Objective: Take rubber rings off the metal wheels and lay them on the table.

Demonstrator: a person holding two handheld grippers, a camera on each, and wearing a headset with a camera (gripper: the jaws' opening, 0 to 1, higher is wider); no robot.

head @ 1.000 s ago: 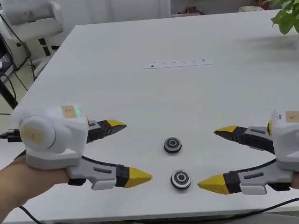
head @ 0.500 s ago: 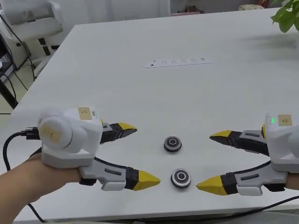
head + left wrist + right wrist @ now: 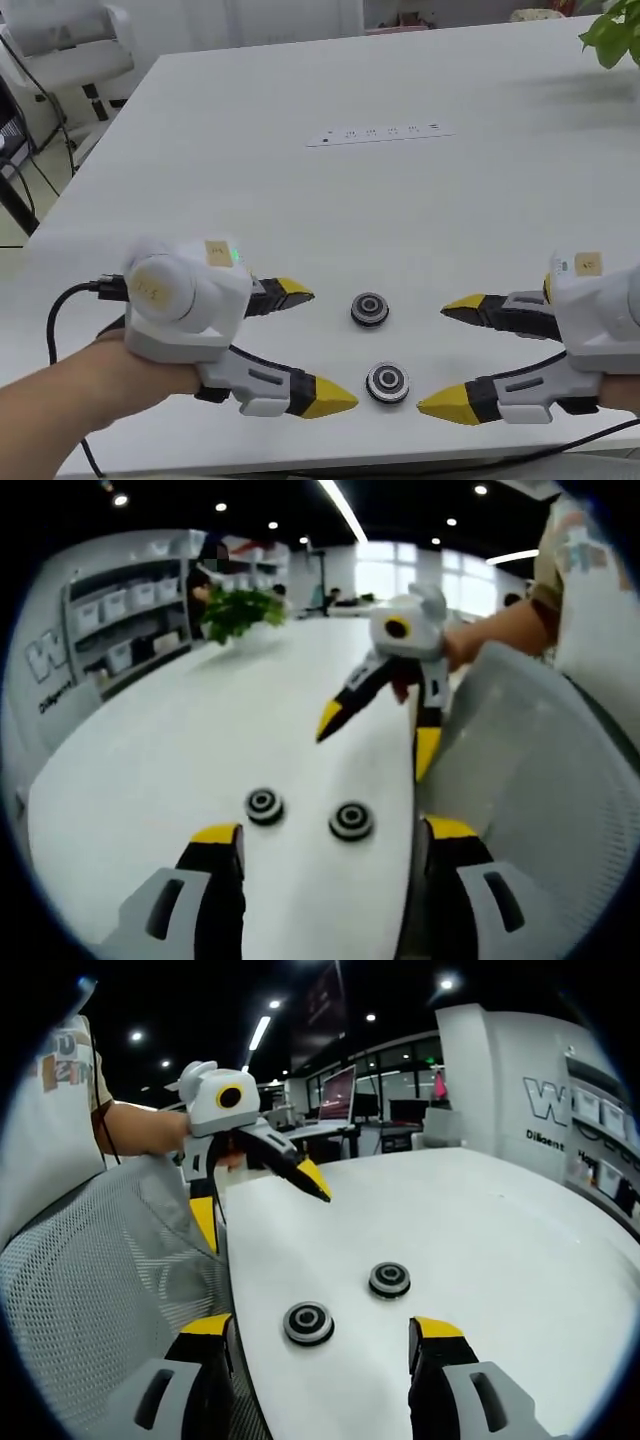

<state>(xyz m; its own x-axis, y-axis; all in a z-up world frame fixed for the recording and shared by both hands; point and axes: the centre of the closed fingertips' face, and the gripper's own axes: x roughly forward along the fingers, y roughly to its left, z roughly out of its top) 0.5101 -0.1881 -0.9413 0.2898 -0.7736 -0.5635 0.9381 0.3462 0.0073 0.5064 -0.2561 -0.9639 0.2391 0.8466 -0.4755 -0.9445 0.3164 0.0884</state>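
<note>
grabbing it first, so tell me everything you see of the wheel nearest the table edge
The near wheel is a small round metal disc lying flat on the white table, close to its front edge. A black rubber ring wraps its rim, with a silvery face and dark hub inside. Nothing touches it: it sits apart from the far wheel, between the open left gripper and right gripper.
</note>
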